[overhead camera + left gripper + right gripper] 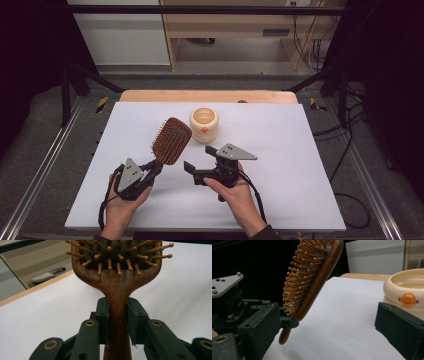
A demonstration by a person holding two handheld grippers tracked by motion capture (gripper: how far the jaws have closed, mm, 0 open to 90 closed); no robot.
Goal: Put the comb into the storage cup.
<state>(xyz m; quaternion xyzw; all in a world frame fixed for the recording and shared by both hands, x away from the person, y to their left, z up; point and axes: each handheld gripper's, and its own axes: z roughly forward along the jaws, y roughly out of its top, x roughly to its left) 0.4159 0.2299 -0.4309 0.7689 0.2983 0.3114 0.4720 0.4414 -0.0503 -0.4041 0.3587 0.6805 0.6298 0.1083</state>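
A brown wooden paddle hairbrush (171, 140) is lifted off the white table (285, 155), its head tilted up and away. My left gripper (154, 171) is shut on its handle. In the left gripper view the handle (117, 322) sits clamped between both pads, with the bristled head (117, 277) above. My right gripper (200, 160) stands open just right of the brush, nothing between its jaws. In the right gripper view the brush (317, 277) tilts with its bristles facing left, and the left gripper (229, 300) is behind it. A cream round pot (204, 124) stands behind the brush.
The cream pot (407, 290) with an orange button is close to the right jaw in the right gripper view. A wooden table edge (210, 96) runs along the back. White surface stretches to the right (300, 180) of my right hand.
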